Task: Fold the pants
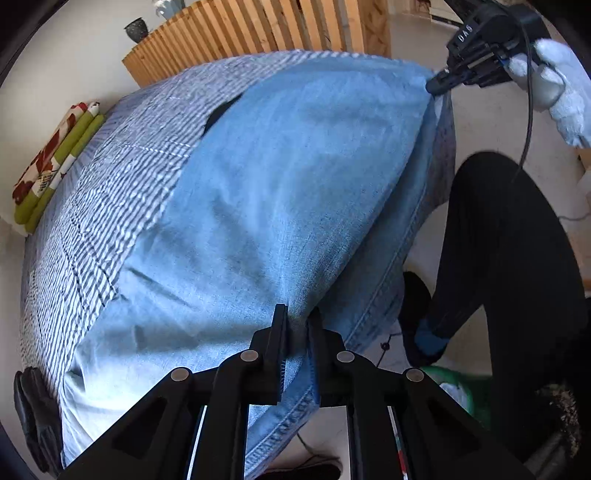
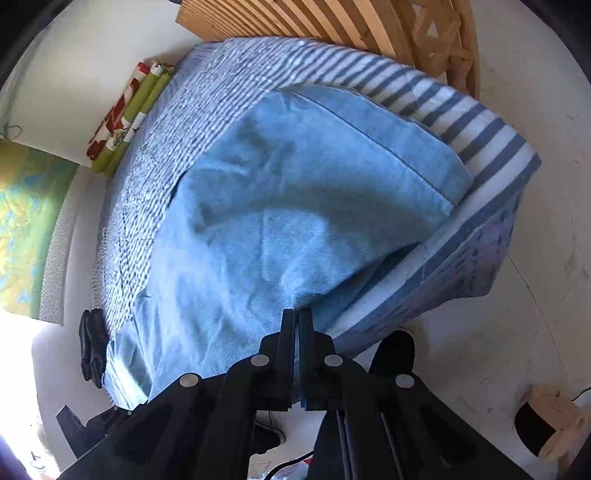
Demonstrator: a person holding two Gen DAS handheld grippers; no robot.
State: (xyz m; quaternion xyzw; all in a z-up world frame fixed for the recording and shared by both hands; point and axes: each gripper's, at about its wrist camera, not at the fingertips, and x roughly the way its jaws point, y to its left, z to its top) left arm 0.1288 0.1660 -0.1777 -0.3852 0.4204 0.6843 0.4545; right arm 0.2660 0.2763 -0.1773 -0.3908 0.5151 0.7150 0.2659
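Light blue denim pants point(image 1: 295, 177) lie spread over a bed with a blue-and-white striped cover point(image 1: 122, 192). At the near edge my left gripper point(image 1: 297, 325) is shut on a fold of the denim, which fills the narrow gap between its fingers. My right gripper point(image 1: 439, 83) pinches the pants' far right edge, with a white-gloved hand point(image 1: 565, 92) behind it. In the right wrist view the right gripper point(image 2: 297, 321) is shut on the edge of the pants point(image 2: 295, 203), and one folded leg lies on top at the upper right.
A wooden slatted headboard point(image 2: 332, 22) stands behind the bed. Rolled red, green and white cloth point(image 1: 55, 162) lies along the far side. A dark object point(image 2: 92, 347) sits at the bed's corner. A person's black-clad leg point(image 1: 498, 240) stands on the floor to the right.
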